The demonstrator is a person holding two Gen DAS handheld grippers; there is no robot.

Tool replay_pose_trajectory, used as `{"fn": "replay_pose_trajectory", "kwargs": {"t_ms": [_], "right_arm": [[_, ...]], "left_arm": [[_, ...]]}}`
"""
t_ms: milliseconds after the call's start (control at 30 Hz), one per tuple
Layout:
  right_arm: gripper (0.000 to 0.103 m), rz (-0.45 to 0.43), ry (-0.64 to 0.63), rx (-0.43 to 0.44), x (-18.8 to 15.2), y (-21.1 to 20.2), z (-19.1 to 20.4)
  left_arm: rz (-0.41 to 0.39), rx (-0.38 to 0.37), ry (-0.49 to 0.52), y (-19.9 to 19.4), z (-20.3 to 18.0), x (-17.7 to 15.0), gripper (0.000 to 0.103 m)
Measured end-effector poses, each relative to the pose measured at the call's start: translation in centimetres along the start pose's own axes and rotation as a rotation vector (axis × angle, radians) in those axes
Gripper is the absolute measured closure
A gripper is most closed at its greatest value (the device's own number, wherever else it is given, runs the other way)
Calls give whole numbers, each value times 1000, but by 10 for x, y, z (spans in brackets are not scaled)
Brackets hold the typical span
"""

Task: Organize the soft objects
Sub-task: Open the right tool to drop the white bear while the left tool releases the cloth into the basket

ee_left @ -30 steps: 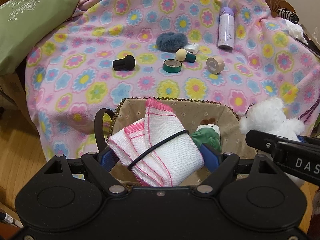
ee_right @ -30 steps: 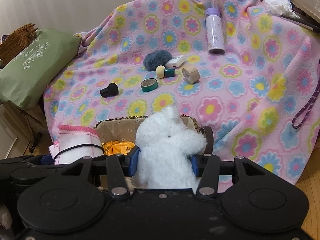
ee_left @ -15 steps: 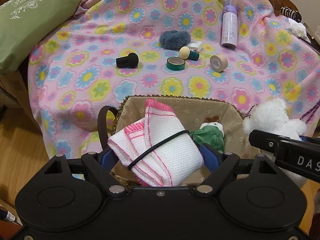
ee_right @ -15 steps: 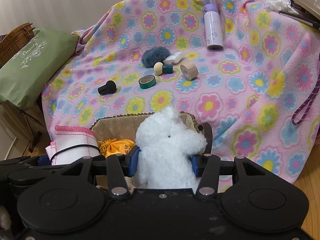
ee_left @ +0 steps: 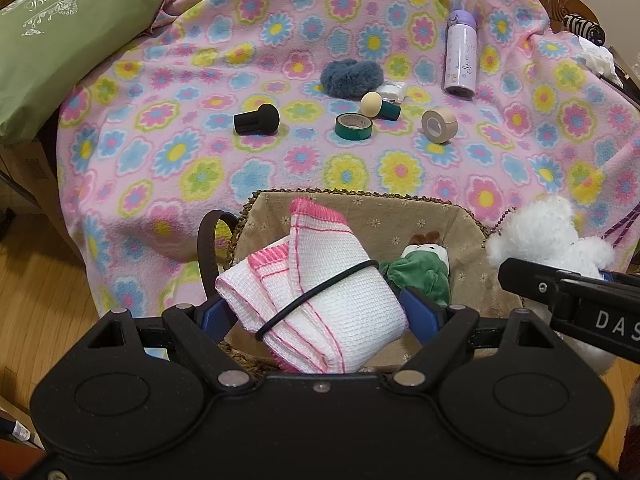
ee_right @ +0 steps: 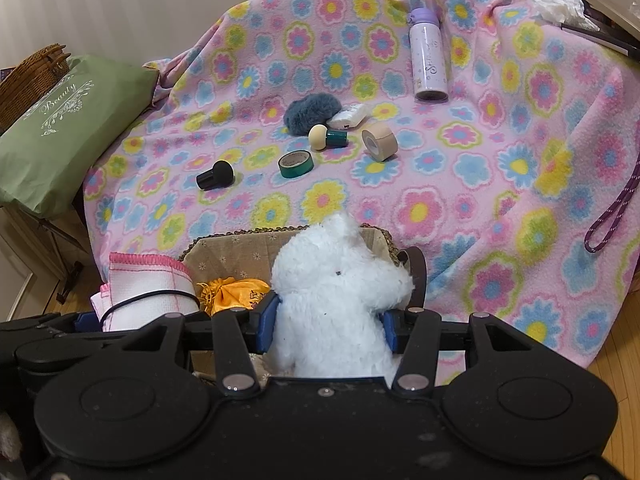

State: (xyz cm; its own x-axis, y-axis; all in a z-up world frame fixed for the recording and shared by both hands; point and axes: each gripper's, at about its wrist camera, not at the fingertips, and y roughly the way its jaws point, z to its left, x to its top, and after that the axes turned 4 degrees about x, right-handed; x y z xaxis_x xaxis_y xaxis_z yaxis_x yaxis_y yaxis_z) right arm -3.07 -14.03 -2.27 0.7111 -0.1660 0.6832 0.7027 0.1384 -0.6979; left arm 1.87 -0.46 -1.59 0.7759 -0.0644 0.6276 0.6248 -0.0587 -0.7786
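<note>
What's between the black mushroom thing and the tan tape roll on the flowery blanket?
The green tape roll lies between the black stopper and the tan tape roll on the blanket, plainest in the left wrist view.

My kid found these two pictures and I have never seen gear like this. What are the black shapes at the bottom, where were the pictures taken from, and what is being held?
No robot here: a person holds a two-finger tool in each hand, and each tool carries a camera that looks along its fingers. The black shapes are the tools' bodies.

The left tool grips a rolled white cloth with pink edging, bound by a black band, over a lined basket. The right tool grips a white plush toy at the basket's far side.

In the basket lie a green plush doll and an orange pouch. Beyond it, a flowered blanket bears a blue fuzzy scrunchie, two tape rolls and a lilac bottle.
</note>
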Motion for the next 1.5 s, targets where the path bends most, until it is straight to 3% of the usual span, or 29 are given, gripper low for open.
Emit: {"fn": "replay_pose_trajectory", "kwargs": {"t_ms": [467,800,1500], "right_arm": [[54,5,-15,4,4,3,2],[46,-6,-26,17,4,3,0],[46,-13,2,4,4,1,-4]], "left_arm": [[21,-11,13,3,-3,-1,20],[25,-10,12,2,-2,-1,18],[18,-21,21,-2,-1,-1,16]]}}
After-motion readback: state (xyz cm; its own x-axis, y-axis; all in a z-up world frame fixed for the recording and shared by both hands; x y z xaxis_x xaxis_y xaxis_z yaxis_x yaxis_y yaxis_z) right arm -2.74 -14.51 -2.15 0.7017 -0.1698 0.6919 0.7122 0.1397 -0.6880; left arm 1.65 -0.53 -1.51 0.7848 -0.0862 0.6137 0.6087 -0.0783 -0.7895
